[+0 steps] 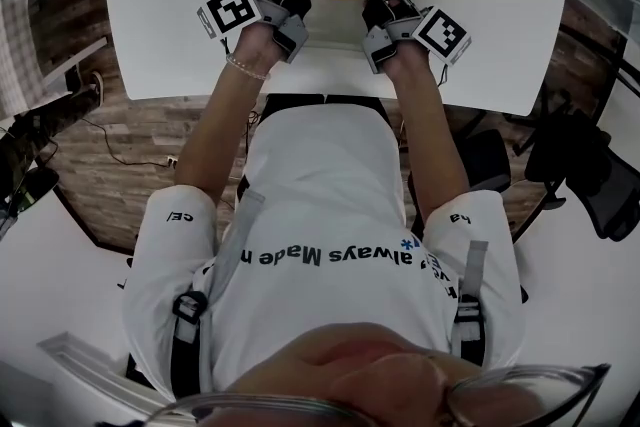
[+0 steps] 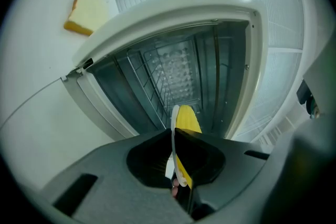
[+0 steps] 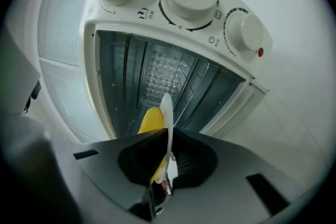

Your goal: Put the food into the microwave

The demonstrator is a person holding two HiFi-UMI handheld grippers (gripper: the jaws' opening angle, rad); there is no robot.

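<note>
My left claw [image 2: 176, 162] and right claw [image 3: 164, 160] each clamp one plate [image 2: 173, 115] of yellow food [image 2: 188, 120] | right gripper view only: three knobs [image 3: 191, 1] | left gripper view only: one cake slice [image 2: 86, 12]

In the head view the light is soft and even. The white bench [image 1: 170, 15] is bright, almost washed out, while the floor around it is dim. Straight edges bend strongly near the frame borders. Both gripper views are round, with black corners. The microwave [image 2: 178, 71] is dark inside and its shell is pale. The left gripper [image 2: 175, 136] and the right gripper [image 3: 167, 136] are blurred close to the lens, and the plate [image 2: 172, 114] in their tongs looks soft.
</note>
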